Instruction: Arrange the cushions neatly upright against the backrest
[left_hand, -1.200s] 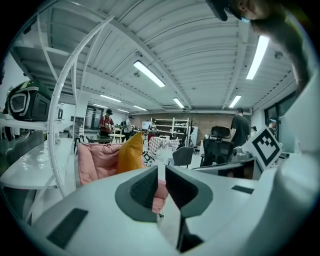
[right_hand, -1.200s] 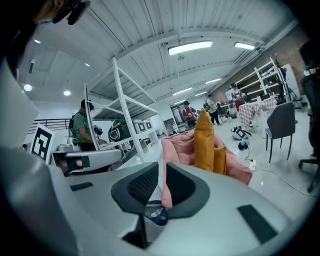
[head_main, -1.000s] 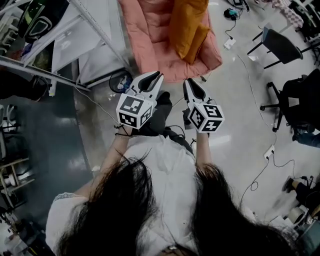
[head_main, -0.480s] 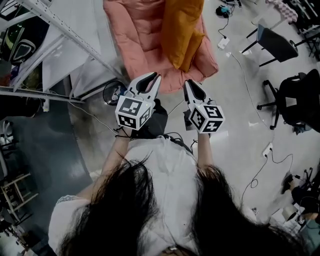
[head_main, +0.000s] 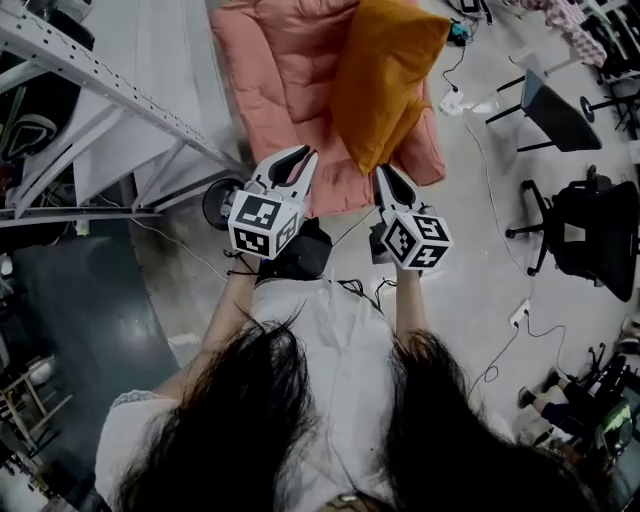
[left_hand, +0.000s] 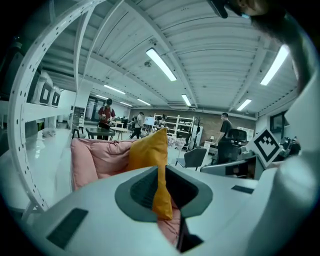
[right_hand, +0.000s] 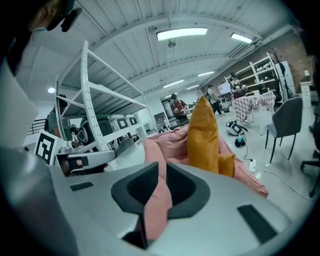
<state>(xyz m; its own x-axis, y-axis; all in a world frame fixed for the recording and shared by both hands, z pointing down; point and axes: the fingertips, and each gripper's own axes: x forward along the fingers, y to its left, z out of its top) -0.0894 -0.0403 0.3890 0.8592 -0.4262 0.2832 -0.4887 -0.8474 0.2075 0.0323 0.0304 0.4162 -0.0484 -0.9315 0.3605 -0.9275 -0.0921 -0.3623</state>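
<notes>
- The orange cushion (head_main: 385, 75) is plump and plain, mustard-orange, with pointed corners. It stands on the pink padded seat (head_main: 285, 80), tilted with one corner uppermost, and leans on the quilted backrest.
- In the right gripper view, a smaller orange bulge (right_hand: 227, 165) sits just beside the cushion's lower edge. I cannot tell whether it is a second cushion.
- The pink padded seat rests on the grey floor (head_main: 480, 220), next to a white metal rack (head_main: 100, 70).
- The left claw (head_main: 305, 155) is pressed together with nothing in it, and hangs just short of the seat's front edge.
- The right claw (head_main: 381, 172) is likewise pressed together and empty, near the cushion's lowest corner.
- Each claw carries a cube (head_main: 262, 222) with black-and-white square markers.
</notes>
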